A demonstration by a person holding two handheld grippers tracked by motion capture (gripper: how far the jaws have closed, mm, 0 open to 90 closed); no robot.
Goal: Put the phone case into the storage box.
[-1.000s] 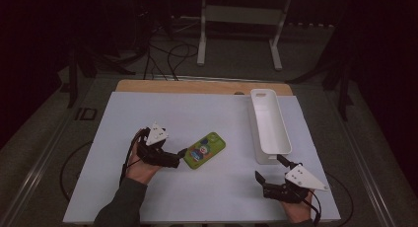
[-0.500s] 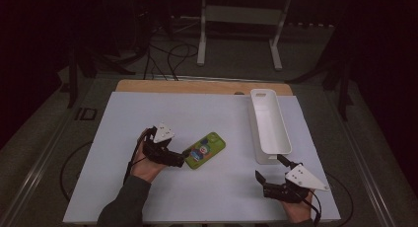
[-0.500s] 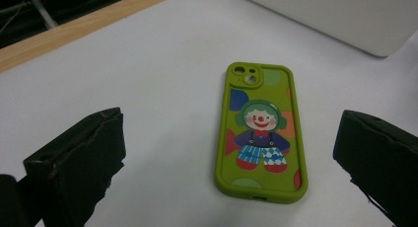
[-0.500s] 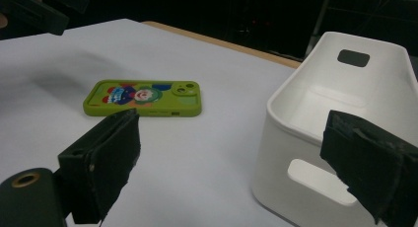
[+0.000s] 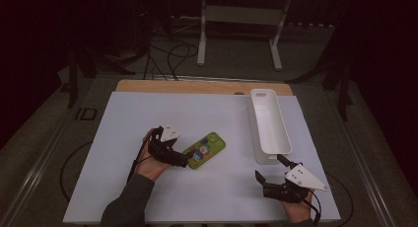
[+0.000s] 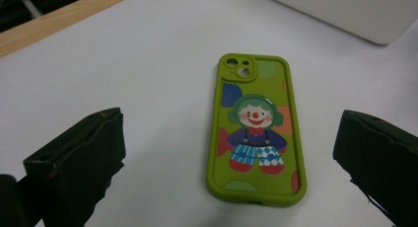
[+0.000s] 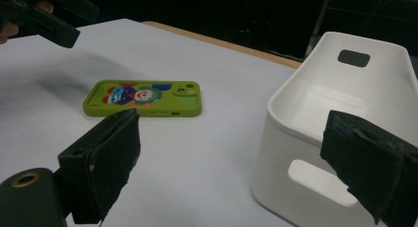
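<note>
Two grippers work over our white tabletop (image 5: 123, 123). We see the green phone case (image 5: 204, 149), printed with a clown figure, lying flat near the middle, camera cutout pointing toward the white bin (image 5: 269, 124) that stands to its right, apart from it. Our left gripper (image 5: 181, 161) sits just beside the case's near end, its fingers (image 6: 79, 163) spread wide on either side of the case and gripping nothing. Our right gripper (image 5: 269, 173) hovers near the bin's closest end, well apart from the case, its fingers (image 7: 101, 163) likewise wide open and empty.
</note>
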